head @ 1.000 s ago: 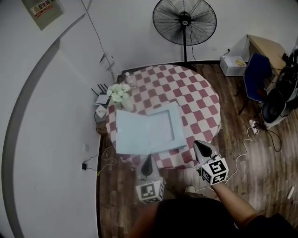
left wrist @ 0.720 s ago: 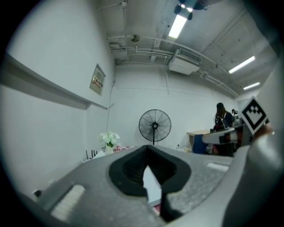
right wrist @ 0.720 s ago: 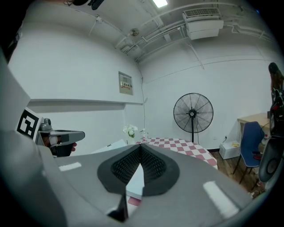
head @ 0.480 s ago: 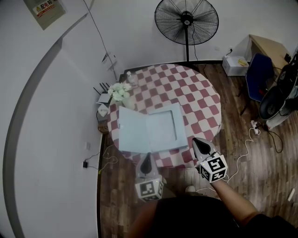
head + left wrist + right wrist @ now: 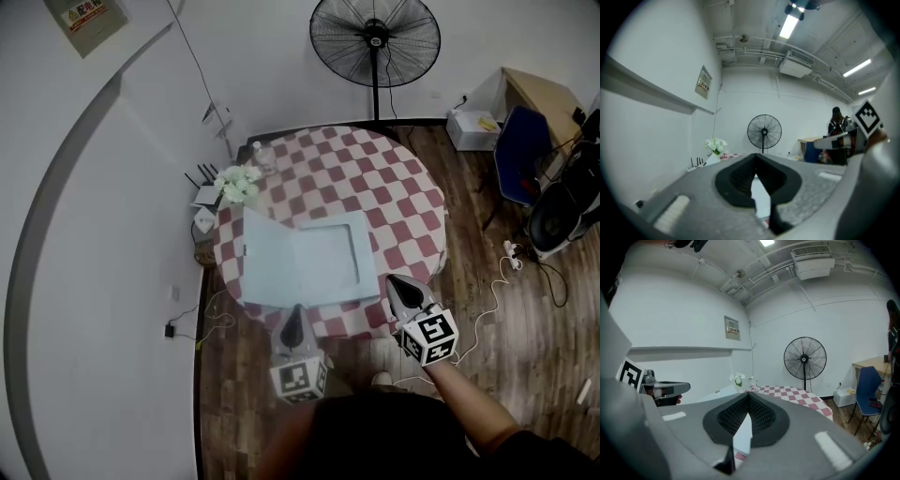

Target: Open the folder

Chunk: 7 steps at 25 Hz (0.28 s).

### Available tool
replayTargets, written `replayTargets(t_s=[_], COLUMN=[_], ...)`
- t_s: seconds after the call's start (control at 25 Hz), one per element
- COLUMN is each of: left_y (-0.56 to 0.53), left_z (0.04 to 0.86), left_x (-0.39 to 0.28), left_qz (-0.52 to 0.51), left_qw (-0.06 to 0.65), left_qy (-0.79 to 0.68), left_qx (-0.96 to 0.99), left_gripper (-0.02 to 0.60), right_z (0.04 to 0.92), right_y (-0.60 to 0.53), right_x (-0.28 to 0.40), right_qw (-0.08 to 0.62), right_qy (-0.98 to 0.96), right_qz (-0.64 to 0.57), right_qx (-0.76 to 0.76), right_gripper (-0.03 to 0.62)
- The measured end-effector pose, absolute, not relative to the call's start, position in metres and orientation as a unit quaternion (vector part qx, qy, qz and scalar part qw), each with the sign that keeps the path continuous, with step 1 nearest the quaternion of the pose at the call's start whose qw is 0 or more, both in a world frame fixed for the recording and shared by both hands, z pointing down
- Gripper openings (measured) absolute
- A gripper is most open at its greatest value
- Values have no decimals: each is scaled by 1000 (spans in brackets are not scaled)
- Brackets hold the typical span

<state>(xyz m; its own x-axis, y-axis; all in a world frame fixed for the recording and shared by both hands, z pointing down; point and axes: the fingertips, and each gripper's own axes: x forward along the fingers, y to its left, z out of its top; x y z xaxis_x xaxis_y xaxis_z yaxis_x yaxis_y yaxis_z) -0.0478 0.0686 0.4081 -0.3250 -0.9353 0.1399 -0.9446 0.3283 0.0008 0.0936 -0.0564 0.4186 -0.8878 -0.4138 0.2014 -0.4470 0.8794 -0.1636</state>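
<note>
A pale blue folder (image 5: 323, 253) lies open on the round table with the red-and-white checked cloth (image 5: 394, 192). Its left cover (image 5: 267, 258) seems to stand up a little from the cloth. My left gripper (image 5: 294, 321) hangs just off the table's near edge, below the folder's spine, shut and empty. Level with the folder's lower right corner, my right gripper (image 5: 401, 289) is also shut and empty. In the left gripper view the jaws (image 5: 756, 161) meet, with the folder (image 5: 761, 201) showing below them. The right gripper view shows the same (image 5: 749, 398), folder (image 5: 743, 432) beyond.
White flowers in a vase (image 5: 239, 185) and a clear bottle (image 5: 260, 157) stand at the table's far left. A floor fan (image 5: 375, 37) is behind the table. A blue chair (image 5: 520, 155), a desk (image 5: 544, 98) and floor cables (image 5: 511, 258) are on the right.
The folder's left cover looks narrower and more raised than a second ago. Both grippers have stayed almost where they were.
</note>
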Motion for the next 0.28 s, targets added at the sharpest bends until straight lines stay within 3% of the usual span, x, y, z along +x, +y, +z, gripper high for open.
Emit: replayTargets(t_s=[0.28], left_y=[64], left_z=[406], left_x=[-52], left_qz=[39], left_qw=[55], left_qy=[-813], left_qx=[579], left_gripper=[2], right_z=[416], right_y=[-61], right_x=[91], right_qw=[76], right_qy=[-966], right_qz=[94], right_qx=[227], right_gripper=[0])
